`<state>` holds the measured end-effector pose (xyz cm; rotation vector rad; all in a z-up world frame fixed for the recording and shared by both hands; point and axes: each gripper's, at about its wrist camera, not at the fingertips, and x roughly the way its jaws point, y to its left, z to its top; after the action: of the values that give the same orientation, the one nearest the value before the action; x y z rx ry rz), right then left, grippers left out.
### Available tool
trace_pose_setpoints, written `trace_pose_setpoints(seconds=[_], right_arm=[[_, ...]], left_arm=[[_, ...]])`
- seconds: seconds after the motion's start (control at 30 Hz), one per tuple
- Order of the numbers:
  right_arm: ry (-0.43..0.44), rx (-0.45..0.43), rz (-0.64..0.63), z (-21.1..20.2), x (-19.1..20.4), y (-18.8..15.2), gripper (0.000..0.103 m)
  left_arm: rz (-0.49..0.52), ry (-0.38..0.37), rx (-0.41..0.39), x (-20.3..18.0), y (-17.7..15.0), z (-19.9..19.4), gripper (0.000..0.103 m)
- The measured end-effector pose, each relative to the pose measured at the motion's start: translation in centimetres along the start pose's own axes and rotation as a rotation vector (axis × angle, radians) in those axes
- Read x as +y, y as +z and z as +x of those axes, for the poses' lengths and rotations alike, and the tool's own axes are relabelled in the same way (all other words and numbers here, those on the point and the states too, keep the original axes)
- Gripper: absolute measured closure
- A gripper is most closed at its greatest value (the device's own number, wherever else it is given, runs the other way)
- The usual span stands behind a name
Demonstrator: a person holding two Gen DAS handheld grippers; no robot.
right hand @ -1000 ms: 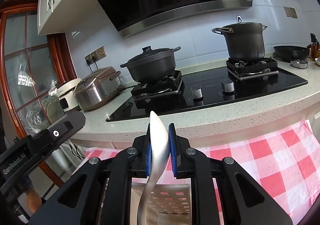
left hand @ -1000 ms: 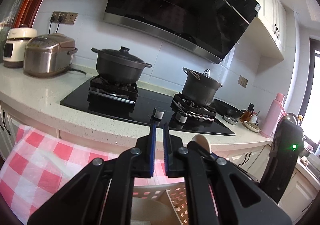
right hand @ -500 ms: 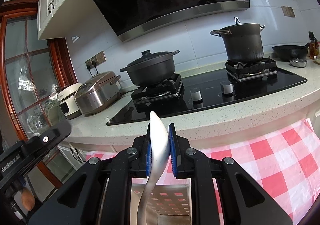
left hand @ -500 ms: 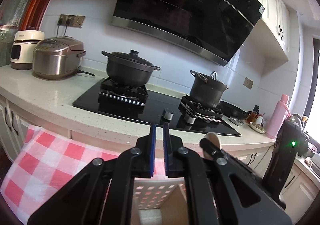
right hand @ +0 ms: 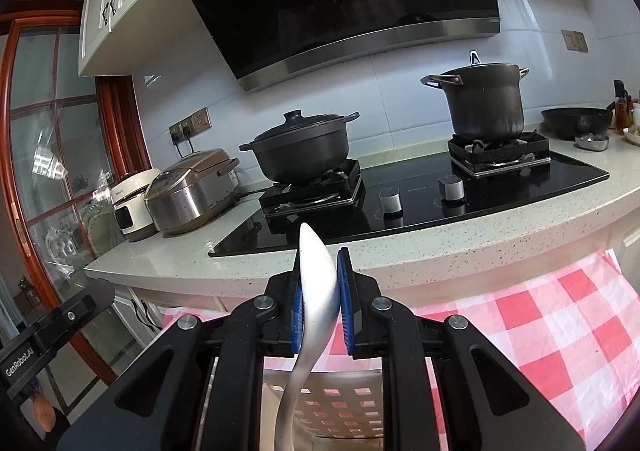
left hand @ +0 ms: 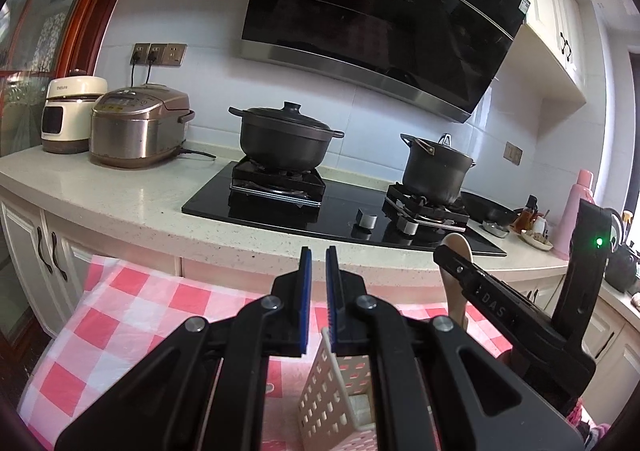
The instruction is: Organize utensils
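Right gripper (right hand: 319,303) jaws just eased apart, white spoon (right hand: 314,291) upright between the pads (bowl up, handle down into the perforated basket (right hand: 340,407) on the checked cloth (right hand: 540,331)). Left gripper (left hand: 315,291) closed, nothing held, just above the basket's left wall.

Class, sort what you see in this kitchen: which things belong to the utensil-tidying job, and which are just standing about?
Part of the job:
- spoon, between the right gripper's just-opening jaws, right pad now clear
- white basket below it
- left gripper, shut, empty

Just standing about:
- lidded pot
- tall pot
- rice cooker
- wok
- pink flask
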<state>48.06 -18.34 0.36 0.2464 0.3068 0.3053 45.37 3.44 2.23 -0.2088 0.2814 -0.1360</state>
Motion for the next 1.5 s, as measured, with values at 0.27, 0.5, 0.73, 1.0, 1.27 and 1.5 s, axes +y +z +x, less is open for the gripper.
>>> trace_pose_setpoints(seconds=[0.27, 0.5, 0.73, 1.0, 1.27, 1.5], right_arm=[[-0.005, 0.000, 0.022, -0.9, -0.3, 0.0, 0.072], [0.006, -0.021, 0.027, -3.2, 0.1, -0.2, 0.072], [0.031, -0.035, -0.002, -7.0, 1.4, -1.6, 0.071], [0.108, -0.021, -0.054, -11.6, 5.2, -4.7, 0.065], [0.158, 0.058, -0.087, -12.1, 8.4, -8.0, 0.063], [0.177, 0.123, -0.094, -11.6, 10.0, -10.1, 0.063]], left_arm=[[-0.020, 0.026, 0.017, 1.4, -0.5, -0.4, 0.096], [-0.001, 0.067, 0.049, 3.5, -1.9, -1.4, 0.096], [0.009, 0.131, 0.104, 7.0, -3.8, -1.9, 0.096], [0.068, 0.179, 0.233, 10.0, -6.9, -0.5, 0.092], [0.096, 0.155, 0.333, 10.9, -8.6, 1.5, 0.076], [0.144, 0.130, 0.404, 10.9, -9.8, 3.5, 0.072]])
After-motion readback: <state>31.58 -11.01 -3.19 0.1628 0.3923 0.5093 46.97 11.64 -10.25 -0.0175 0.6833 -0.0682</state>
